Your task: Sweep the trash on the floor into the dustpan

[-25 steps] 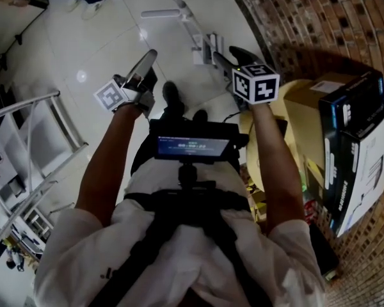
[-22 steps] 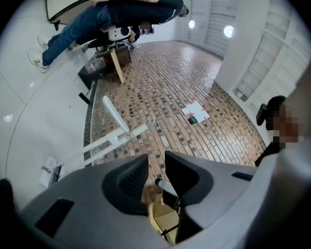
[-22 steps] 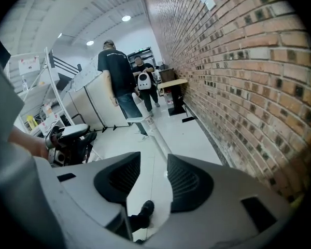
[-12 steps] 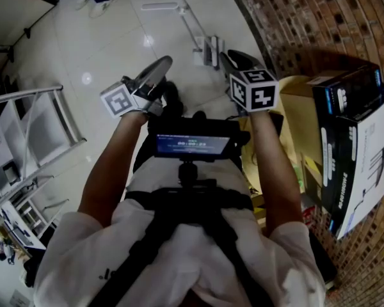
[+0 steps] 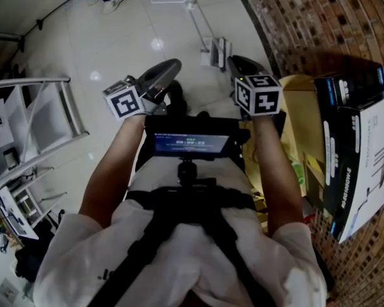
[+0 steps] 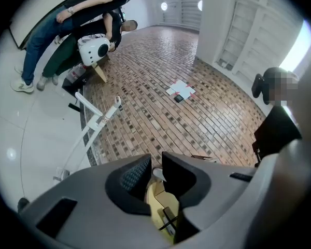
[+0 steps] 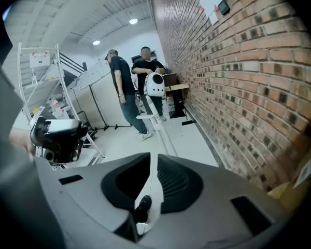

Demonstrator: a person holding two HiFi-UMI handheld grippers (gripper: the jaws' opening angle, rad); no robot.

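A white long-handled dustpan and broom set (image 5: 211, 48) stands on the white floor at the foot of the brick wall; its handle (image 7: 156, 122) runs along the wall. No trash shows in any view. My left gripper (image 5: 174, 65) is held level over the floor, left of the set and apart from it. Its jaws (image 6: 154, 165) keep a narrow gap with nothing between them. My right gripper (image 5: 234, 60) points down beside the set without touching it. Its jaws (image 7: 150, 162) are closing to a thin slit and hold nothing.
The brick wall (image 5: 320, 18) curves along the right, with stacked black and white boxes (image 5: 355, 146) and a yellow carton (image 5: 301, 107) at its foot. A metal rack (image 5: 45, 120) stands at the left. Two people (image 7: 122, 92) stand farther along the wall by a white device (image 7: 154, 84).
Both grippers' jaws have closed in. The left hand has moved right and up in the head view; the right hand has shifted slightly forward.
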